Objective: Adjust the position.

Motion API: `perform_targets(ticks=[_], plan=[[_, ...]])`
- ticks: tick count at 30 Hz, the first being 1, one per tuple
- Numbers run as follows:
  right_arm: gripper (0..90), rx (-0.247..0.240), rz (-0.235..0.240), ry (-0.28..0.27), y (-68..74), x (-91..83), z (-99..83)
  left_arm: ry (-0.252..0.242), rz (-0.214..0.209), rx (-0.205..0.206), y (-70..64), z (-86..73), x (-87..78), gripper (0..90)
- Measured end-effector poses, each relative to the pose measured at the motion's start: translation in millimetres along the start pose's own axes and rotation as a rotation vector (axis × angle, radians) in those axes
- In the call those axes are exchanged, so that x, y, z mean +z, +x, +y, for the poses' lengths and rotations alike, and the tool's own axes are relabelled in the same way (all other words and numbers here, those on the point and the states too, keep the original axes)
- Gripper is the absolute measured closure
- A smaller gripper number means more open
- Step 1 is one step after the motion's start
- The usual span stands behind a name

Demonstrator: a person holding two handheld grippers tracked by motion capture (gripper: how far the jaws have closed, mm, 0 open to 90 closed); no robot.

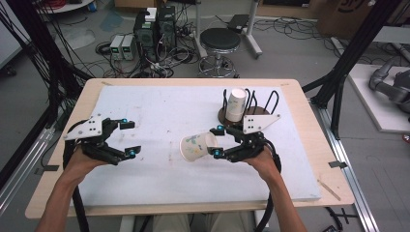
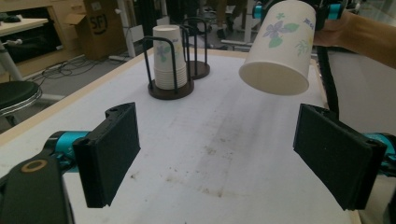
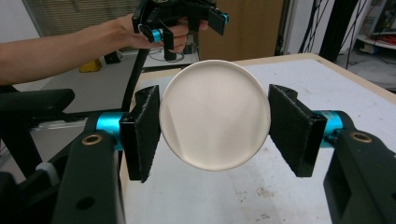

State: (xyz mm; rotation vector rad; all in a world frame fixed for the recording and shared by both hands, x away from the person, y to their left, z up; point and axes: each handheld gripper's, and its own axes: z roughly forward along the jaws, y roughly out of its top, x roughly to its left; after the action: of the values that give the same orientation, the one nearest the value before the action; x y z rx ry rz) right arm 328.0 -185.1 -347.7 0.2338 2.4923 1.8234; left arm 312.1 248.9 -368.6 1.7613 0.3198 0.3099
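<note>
Clamped in the right gripper (image 1: 216, 141): a flowered paper cup (image 1: 197, 147), on its side above the white table (image 1: 159, 179), mouth leftward. Opposite, the left gripper (image 1: 129, 137), jaws wide apart, nothing held. Behind, stacked cups (image 1: 236, 104) in a wire rack (image 1: 251, 110).

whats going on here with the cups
A person works two handheld grippers at a white-topped table. The right gripper holds a flower-printed white paper cup on its side, jaws against its base end, mouth toward the left gripper, which is open and holds nothing. A stack of matching cups sits in a black wire holder behind.
</note>
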Motion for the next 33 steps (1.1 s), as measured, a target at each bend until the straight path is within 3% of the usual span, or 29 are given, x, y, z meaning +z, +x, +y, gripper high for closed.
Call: perform_targets(ticks=[7,16,23,25,33], plan=[[38.4,-0.002,0.015,-0.004,-1.6,2.4,1.2,0.003,-0.083,0.020,-8.2,8.4,30.5,14.4],[38.4,-0.001,0.035,-0.002,-2.7,6.4,3.0,-0.053,-0.201,0.031,-20.9,27.3,82.1,14.4],[38.4,-0.002,0.038,-0.002,-3.8,8.3,3.6,-0.069,-0.250,0.031,-28.5,36.2,110.1,13.9],[38.4,0.001,0.043,-0.002,-3.6,8.2,3.8,-0.051,-0.258,0.045,-30.2,37.1,117.2,13.9],[38.4,-0.002,0.046,-0.007,-3.7,8.0,4.1,-0.009,-0.285,0.037,-34.5,31.4,135.3,13.9]])
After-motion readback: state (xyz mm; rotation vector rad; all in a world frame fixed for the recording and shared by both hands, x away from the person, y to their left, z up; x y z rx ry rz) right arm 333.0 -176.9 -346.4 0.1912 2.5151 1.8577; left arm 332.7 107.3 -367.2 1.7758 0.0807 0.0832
